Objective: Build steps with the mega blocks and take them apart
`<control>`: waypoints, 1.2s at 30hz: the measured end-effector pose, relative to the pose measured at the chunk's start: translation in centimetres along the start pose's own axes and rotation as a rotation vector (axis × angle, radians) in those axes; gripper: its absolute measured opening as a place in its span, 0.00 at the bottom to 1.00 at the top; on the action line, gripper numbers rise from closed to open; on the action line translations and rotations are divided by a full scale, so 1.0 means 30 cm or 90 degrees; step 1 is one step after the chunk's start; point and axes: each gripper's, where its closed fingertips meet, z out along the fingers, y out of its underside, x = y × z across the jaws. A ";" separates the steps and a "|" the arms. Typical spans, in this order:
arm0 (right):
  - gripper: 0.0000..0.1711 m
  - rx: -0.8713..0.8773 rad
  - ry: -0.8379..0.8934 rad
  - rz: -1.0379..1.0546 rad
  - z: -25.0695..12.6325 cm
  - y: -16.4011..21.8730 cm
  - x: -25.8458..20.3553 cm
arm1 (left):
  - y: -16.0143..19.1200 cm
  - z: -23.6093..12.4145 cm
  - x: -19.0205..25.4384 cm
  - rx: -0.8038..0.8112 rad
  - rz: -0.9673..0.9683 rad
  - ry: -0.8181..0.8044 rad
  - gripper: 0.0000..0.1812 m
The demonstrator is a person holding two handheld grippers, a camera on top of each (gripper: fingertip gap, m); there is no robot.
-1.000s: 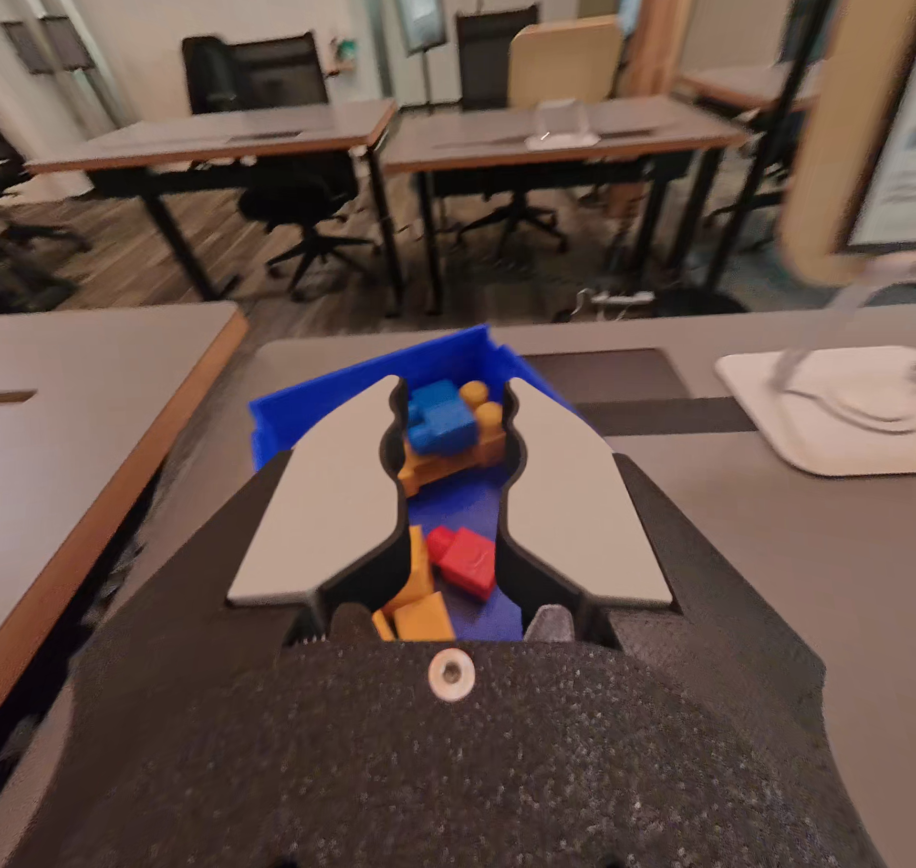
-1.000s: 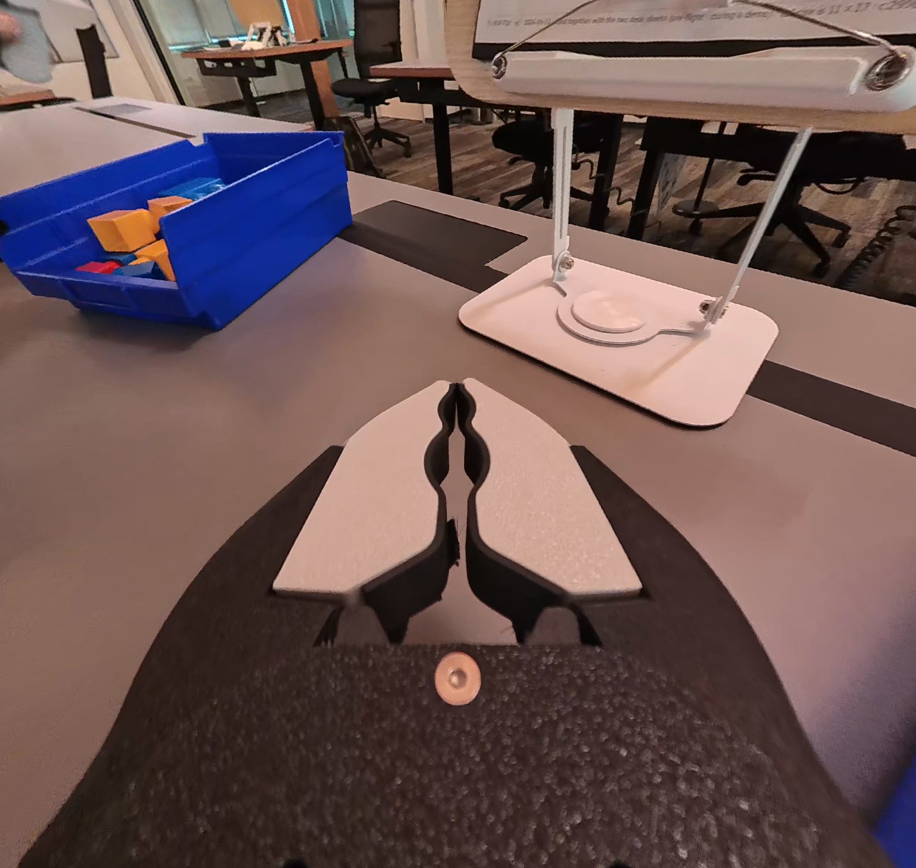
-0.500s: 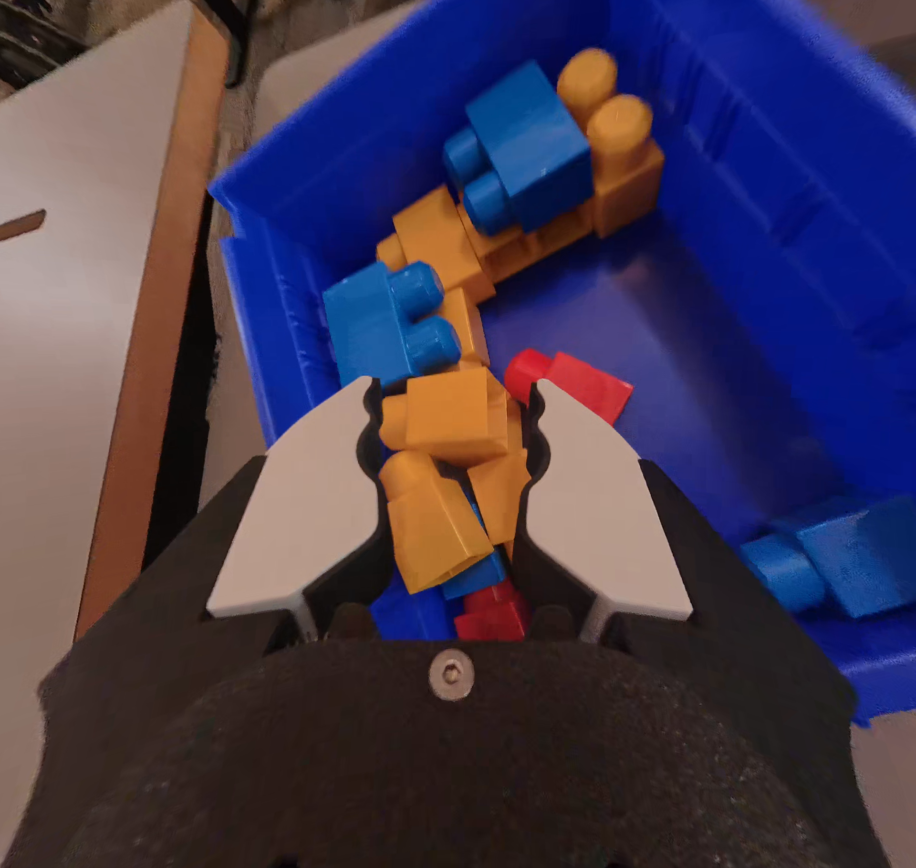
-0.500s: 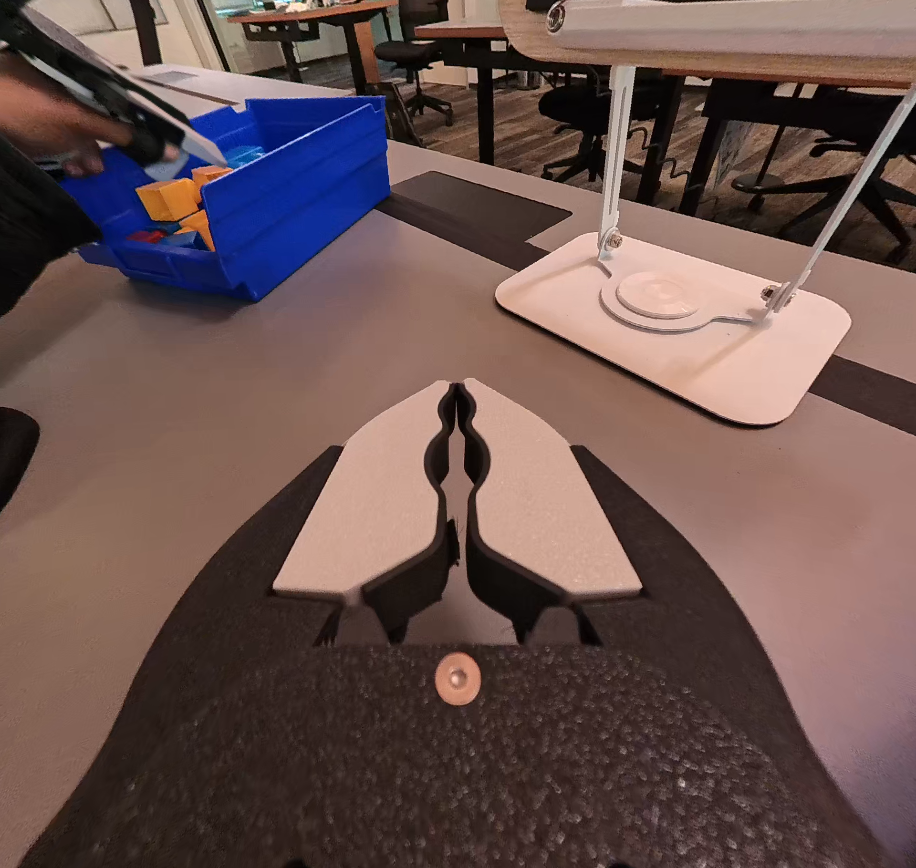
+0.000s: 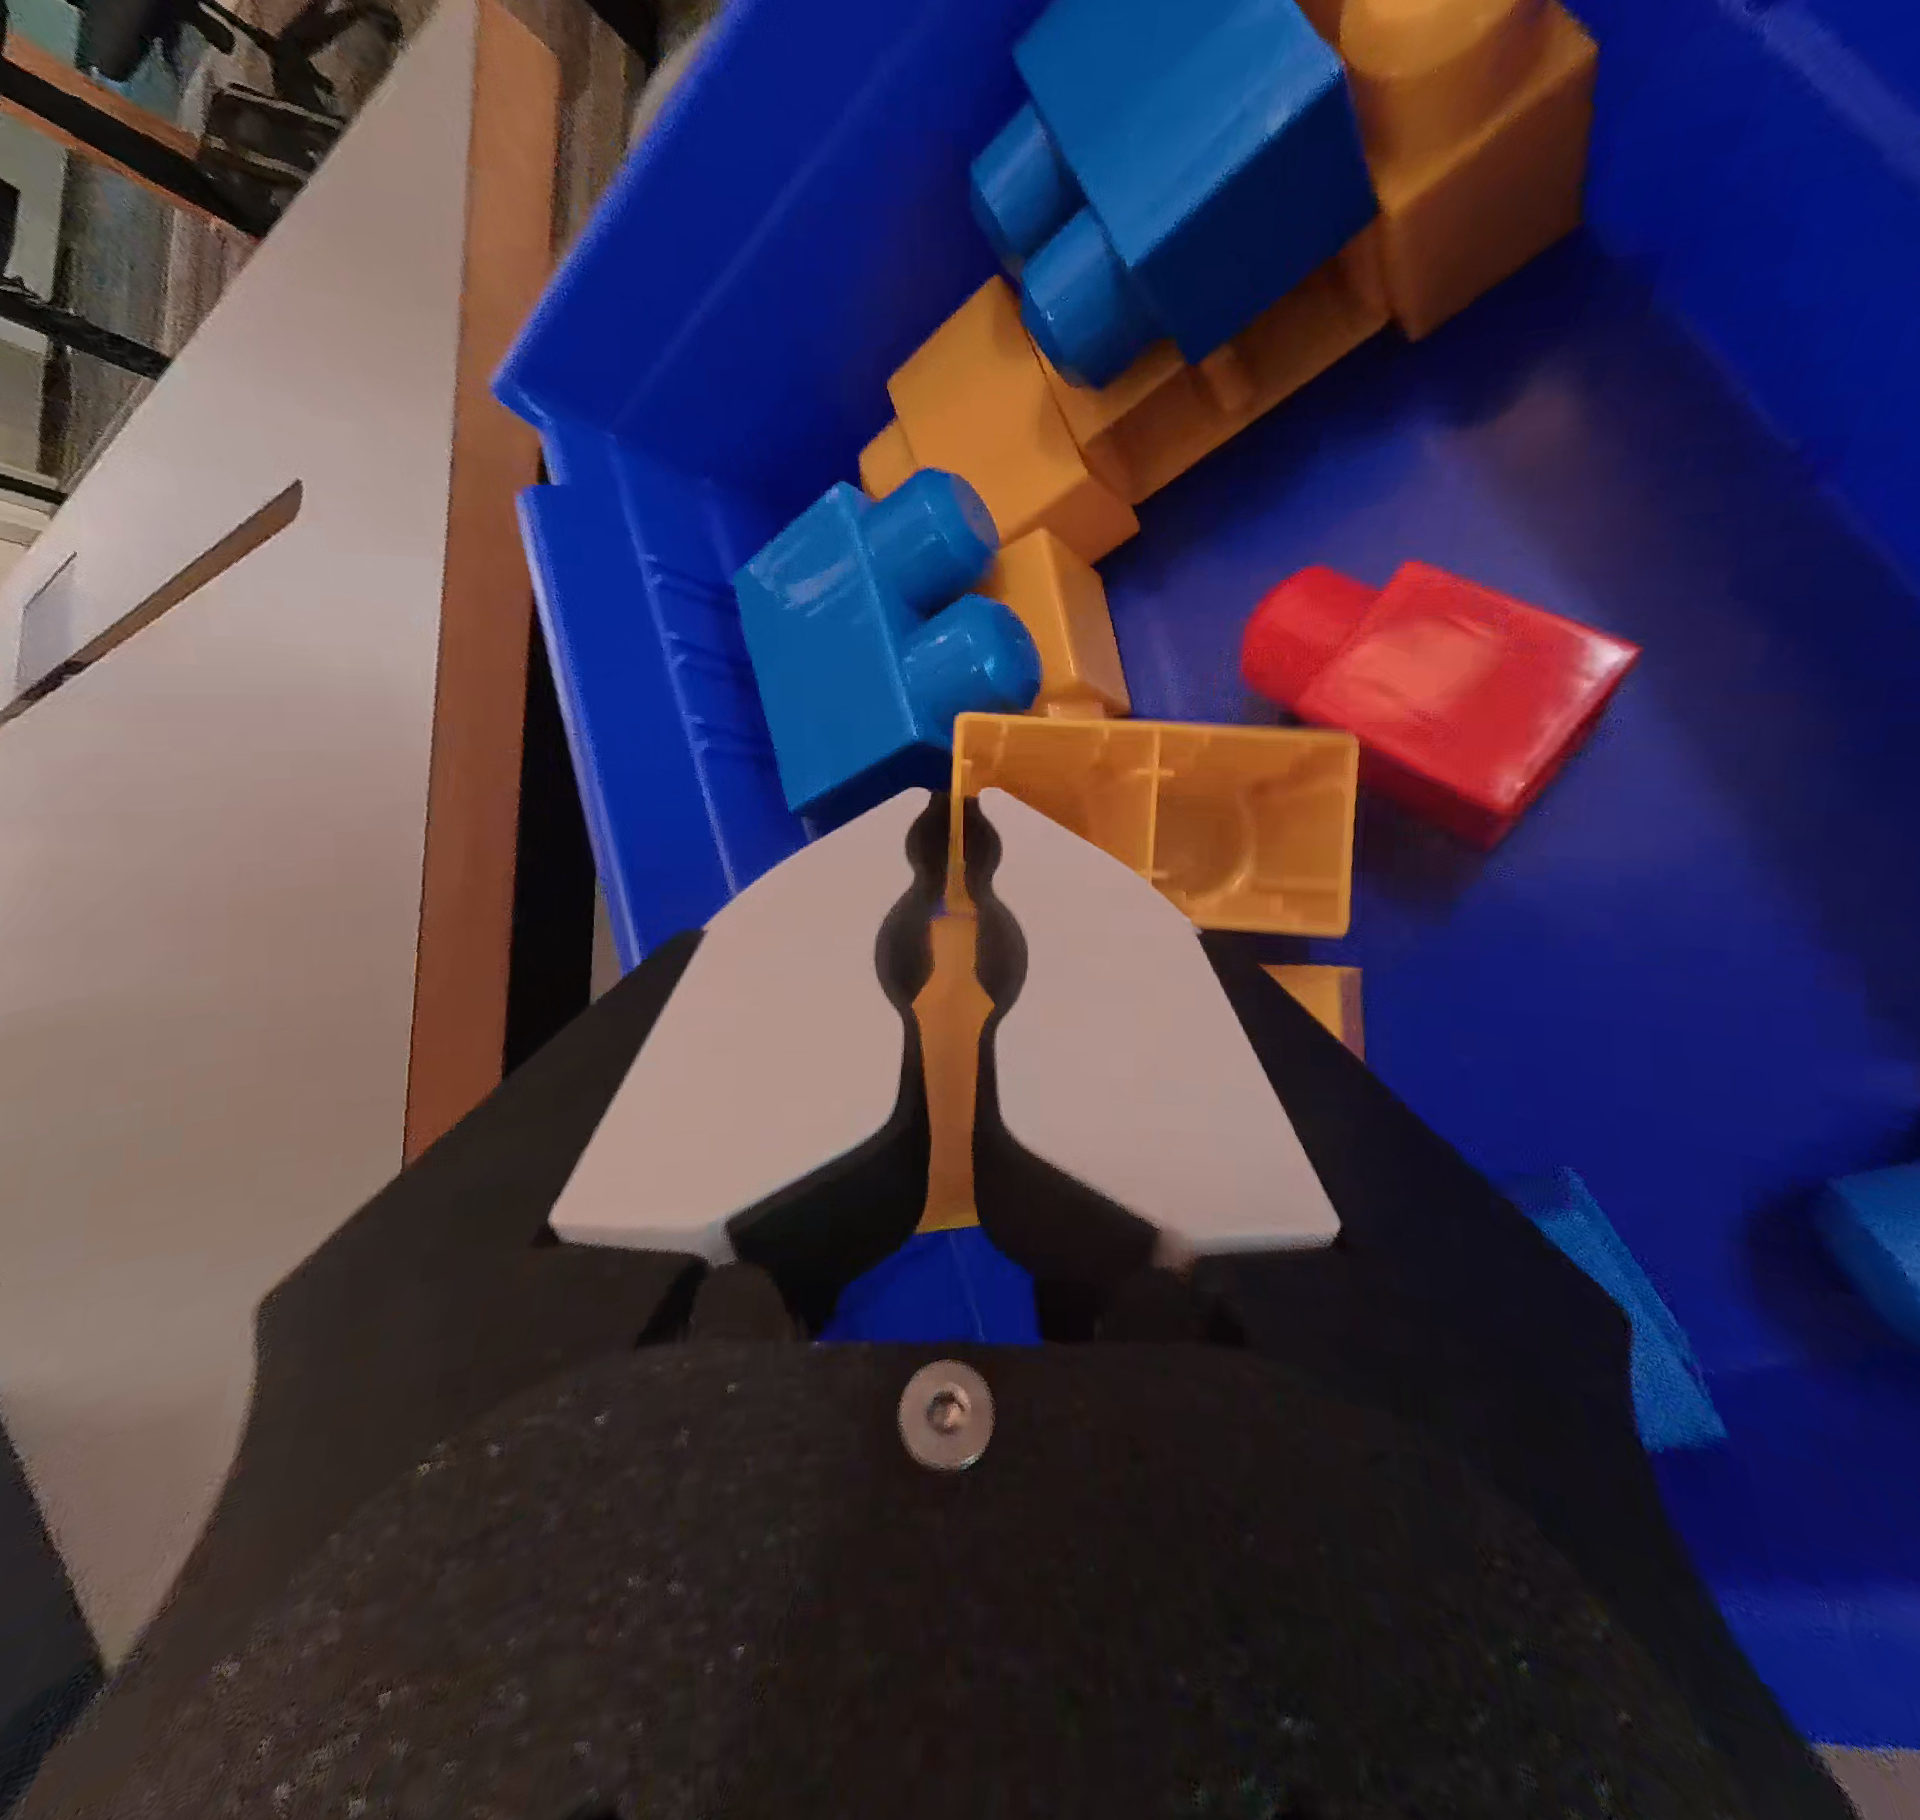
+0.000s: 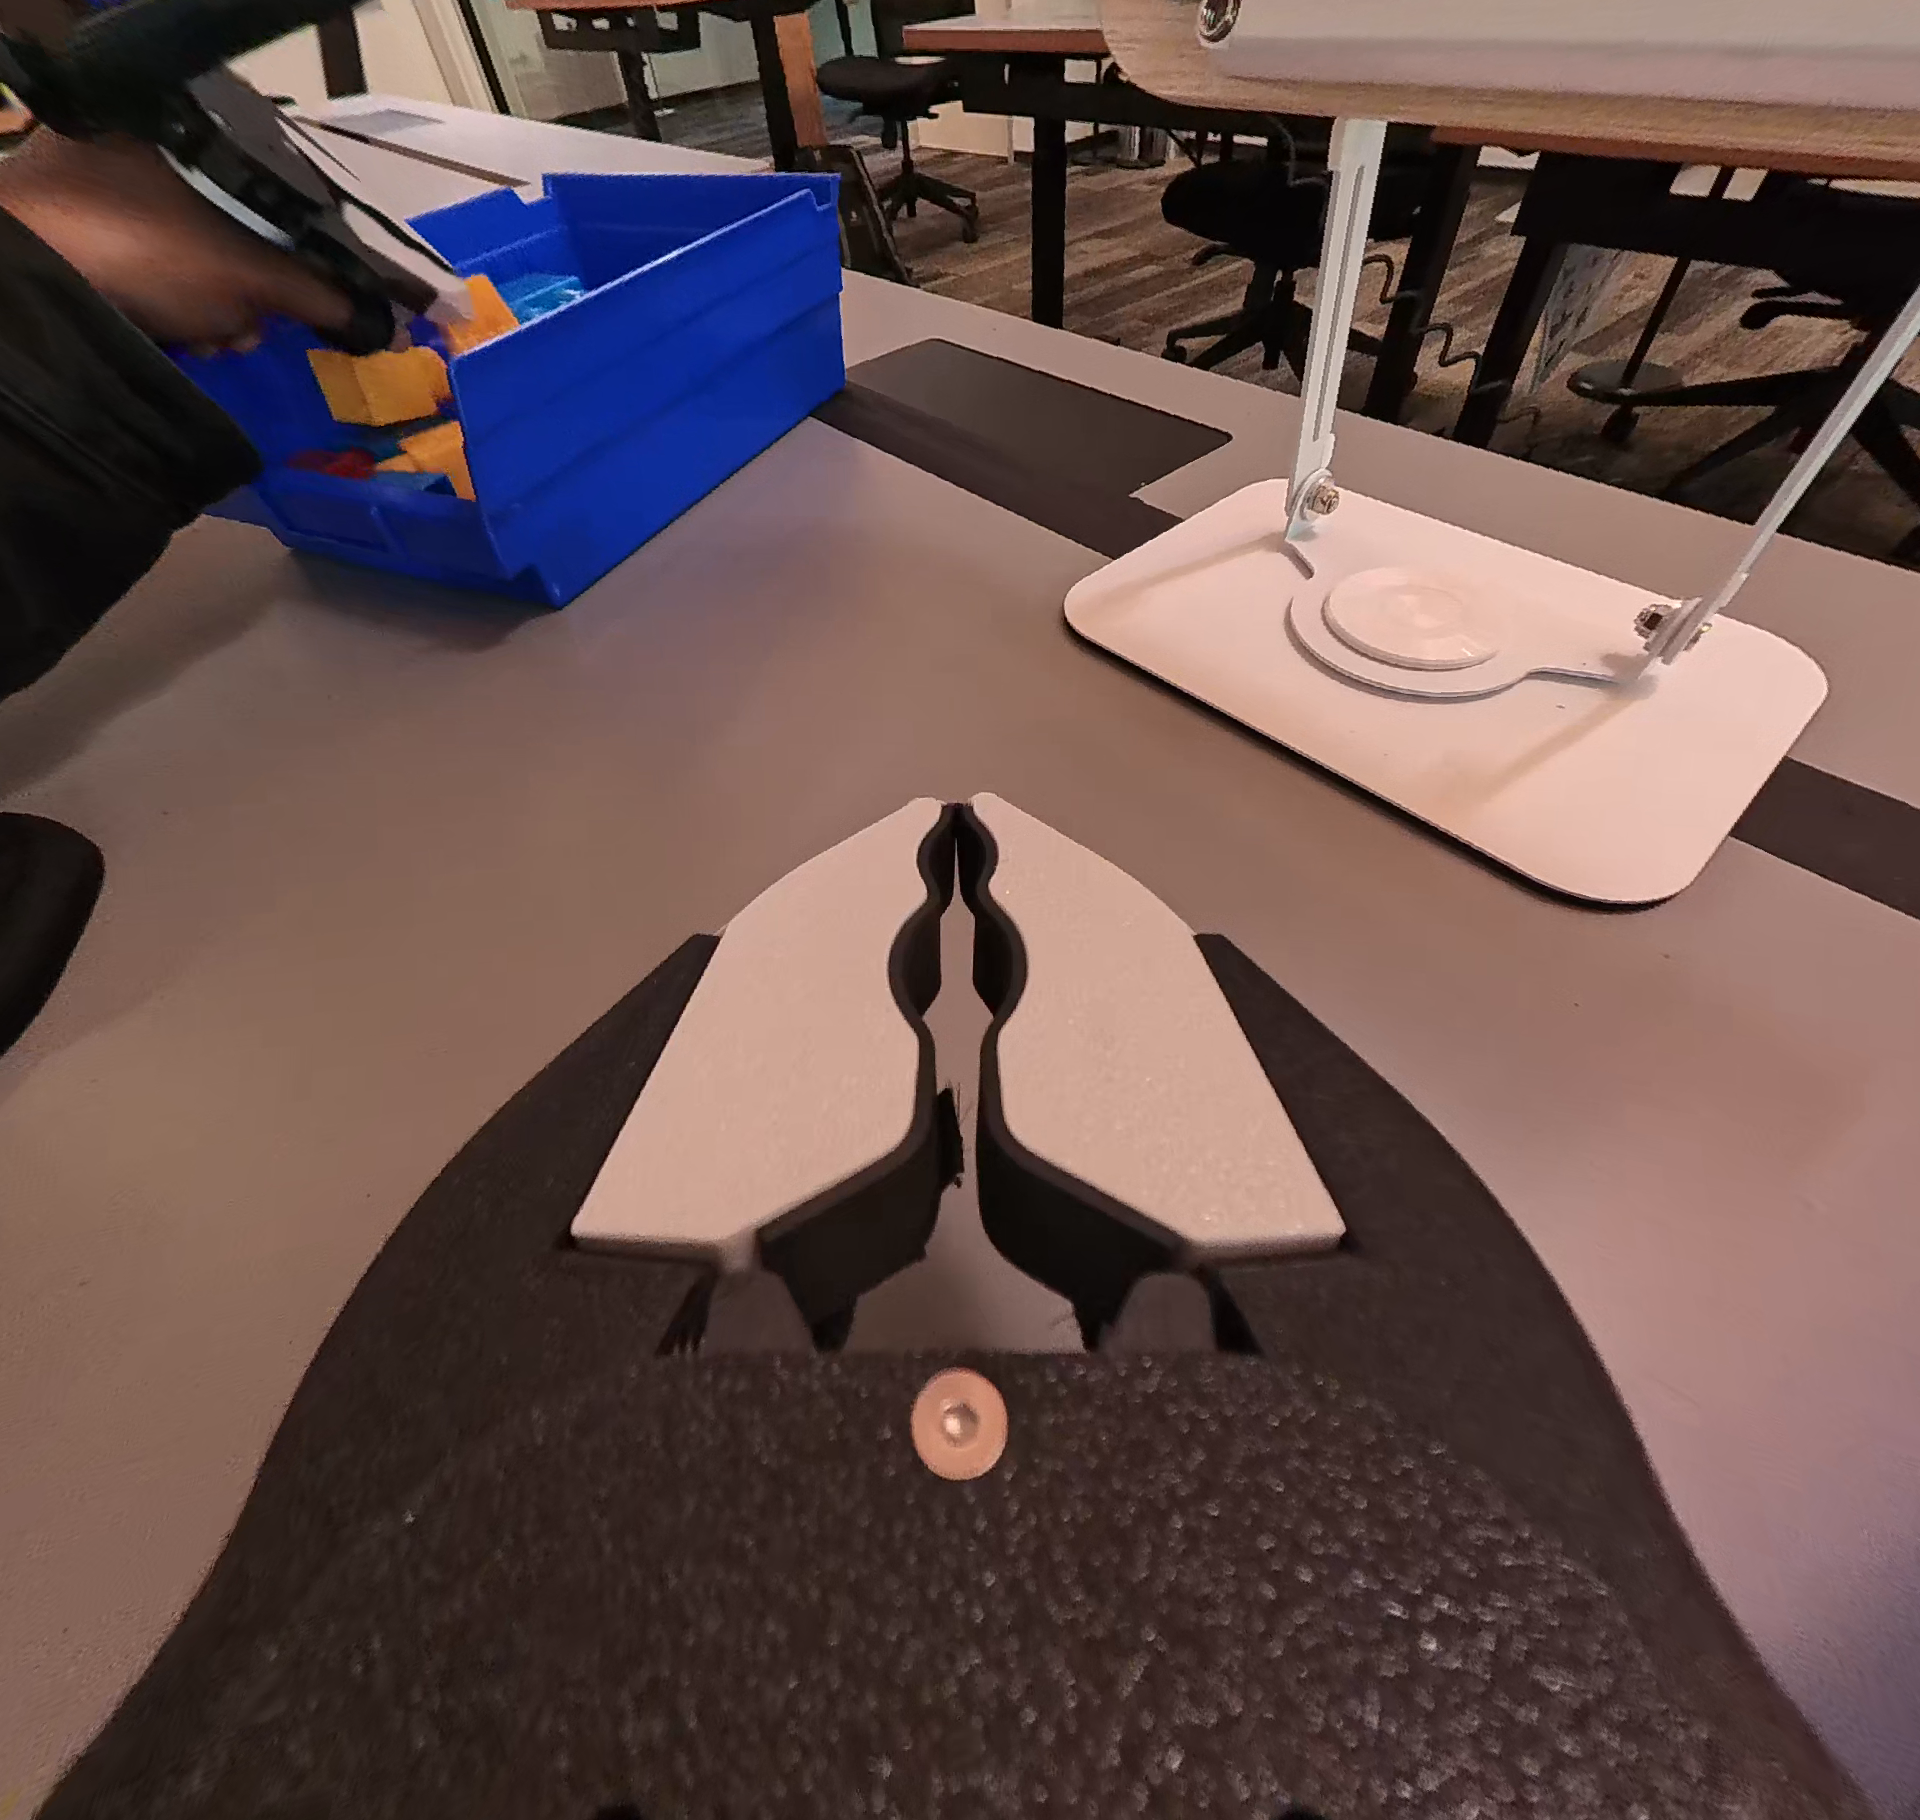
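In the left wrist view my left gripper (image 5: 954,809) is inside the blue bin (image 5: 1662,939). It is shut on the thin side wall of an orange block (image 5: 1195,825), whose hollow underside faces the camera. Around it lie two blue blocks (image 5: 862,669) (image 5: 1184,129), a red block (image 5: 1444,690) and more orange blocks (image 5: 1455,139). The right wrist view shows the left gripper (image 6: 436,300) at the bin (image 6: 644,388) with the orange block (image 6: 486,310) at its tip. My right gripper (image 6: 956,809) is shut with nothing between its pads, above the grey table (image 6: 623,783).
A white stand base (image 6: 1455,690) with thin legs sits on the table to the right of my right gripper. A person's hand and dark sleeve (image 6: 94,440) are at the left by the bin. A second table (image 5: 208,731) lies left of the bin, across a gap. Spacing between my two grippers at the tips: around 45 cm.
My left gripper dropped into the bin, spread around the orange blocks, then closed on one block's wall; that block now shows its hollow side. The right gripper stayed shut.
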 end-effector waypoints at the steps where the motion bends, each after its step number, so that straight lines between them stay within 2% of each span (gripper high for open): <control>1: 0.00 0.001 0.001 -0.001 -0.001 -0.001 0.001 | -0.005 -0.007 -0.012 0.006 -0.002 -0.011 0.02; 6: 0.00 0.003 0.003 -0.001 -0.002 -0.002 0.006 | -0.058 -0.068 -0.056 0.081 -0.044 -0.011 0.02; 9: 0.00 0.015 -0.002 -0.004 -0.005 -0.012 0.000 | -0.166 -0.181 -0.080 0.222 -0.123 0.031 0.02; 13: 0.00 0.043 -0.022 -0.008 -0.012 -0.036 -0.020 | -0.343 -0.424 -0.047 0.475 -0.239 0.205 0.02; 16: 0.01 0.075 -0.046 -0.006 -0.025 -0.066 -0.041 | -0.436 -0.607 0.015 0.621 -0.304 0.366 0.02; 20: 0.04 0.115 -0.092 0.025 -0.044 -0.107 -0.074 | -0.519 -0.799 0.142 0.766 -0.319 0.504 0.01; 23: 0.12 0.140 -0.181 0.100 -0.061 -0.142 -0.124 | -0.550 -0.913 0.261 0.869 -0.334 0.569 0.02; 28: 0.30 0.146 -0.337 0.237 -0.085 -0.181 -0.207 | -0.555 -1.004 0.525 0.914 -0.297 0.629 0.02; 33: 0.36 0.194 -0.434 0.330 -0.131 -0.242 -0.244 | -0.521 -1.076 0.774 0.932 -0.169 0.607 0.02; 36: 0.37 0.233 -0.498 0.420 -0.167 -0.288 -0.240 | -0.499 -1.117 0.851 0.967 -0.082 0.545 0.02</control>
